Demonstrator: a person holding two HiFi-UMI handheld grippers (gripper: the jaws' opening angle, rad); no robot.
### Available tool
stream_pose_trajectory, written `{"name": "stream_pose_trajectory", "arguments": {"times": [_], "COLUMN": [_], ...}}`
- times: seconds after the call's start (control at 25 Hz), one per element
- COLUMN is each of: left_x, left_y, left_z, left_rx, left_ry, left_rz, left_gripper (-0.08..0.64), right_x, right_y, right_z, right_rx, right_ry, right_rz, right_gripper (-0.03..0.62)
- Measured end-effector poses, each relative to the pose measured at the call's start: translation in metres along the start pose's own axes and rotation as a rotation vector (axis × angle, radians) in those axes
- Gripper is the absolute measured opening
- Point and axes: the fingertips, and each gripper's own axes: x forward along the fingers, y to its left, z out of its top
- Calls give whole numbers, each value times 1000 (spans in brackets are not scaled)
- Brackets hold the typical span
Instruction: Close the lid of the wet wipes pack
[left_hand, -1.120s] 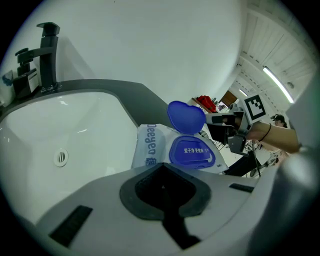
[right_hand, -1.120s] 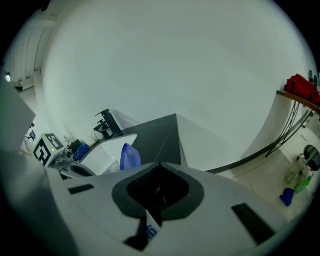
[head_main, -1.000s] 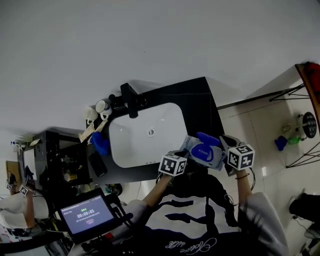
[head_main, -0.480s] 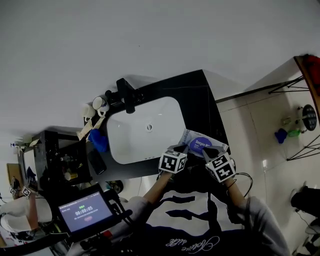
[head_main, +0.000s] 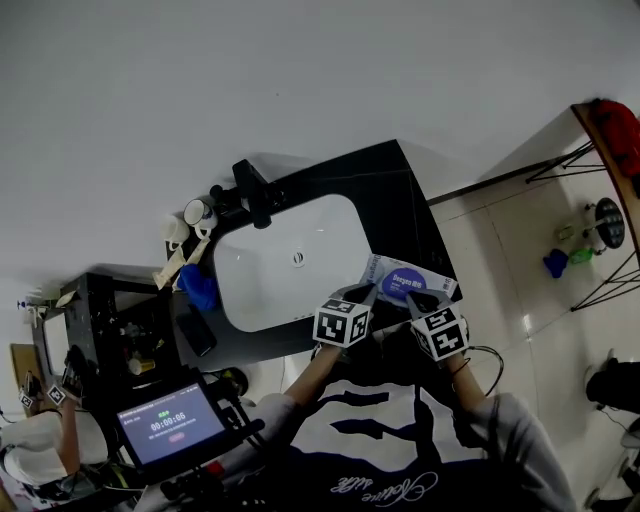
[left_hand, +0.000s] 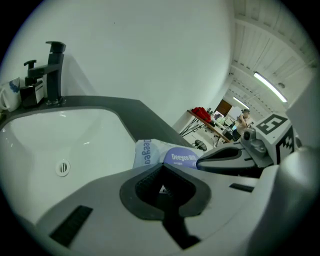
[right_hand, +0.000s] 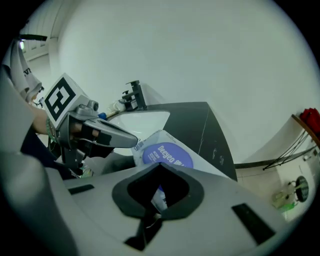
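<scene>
"Deeyeo" printed on wet wipes pack (left_hand: 145, 153) side, again on purple lid (left_hand: 181, 158).

Looks like a lab or recording hall with a mock bathroom station. White basin (head_main: 285, 265) sits in a dark counter (head_main: 400, 200), black faucet (head_main: 255, 190) at its 11 o'clock, cups (head_main: 195, 215) at 10. Timer screen (head_main: 167, 425) on a rig at 7 o'clock. Tiled floor (head_main: 520, 270) and metal rack (head_main: 590, 160) at 3. Left gripper view shows ceiling strip lights (left_hand: 269, 86) over cluttered work tables (left_hand: 210, 122).

The wet wipes pack (head_main: 408, 283) looks glossy plastic, the counter (head_main: 400, 200) matt dark, the sink (head_main: 260, 282) smooth white.
</scene>
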Motion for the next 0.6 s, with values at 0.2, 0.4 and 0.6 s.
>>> {"name": "stream_pose_trajectory", "arguments": {"times": [0.2, 0.4, 0.6], "left_x": [-31, -64, -94], "left_y": [-11, -28, -56], "left_z": [20, 27, 23], "left_rx": [8, 19, 147], "left_ry": [-112, -178, -209], "left_rz": [-77, -182, -266], "left_gripper": [0, 0, 0], "right_x": [-21, -51, -81], "right_y": [12, 33, 58], "right_z": [15, 27, 23], "right_rx": [136, 253, 298], "right_ry": [-135, -264, -339], "right_rz": [-50, -133, -187], "right_gripper": [-2, -2, -2]}}
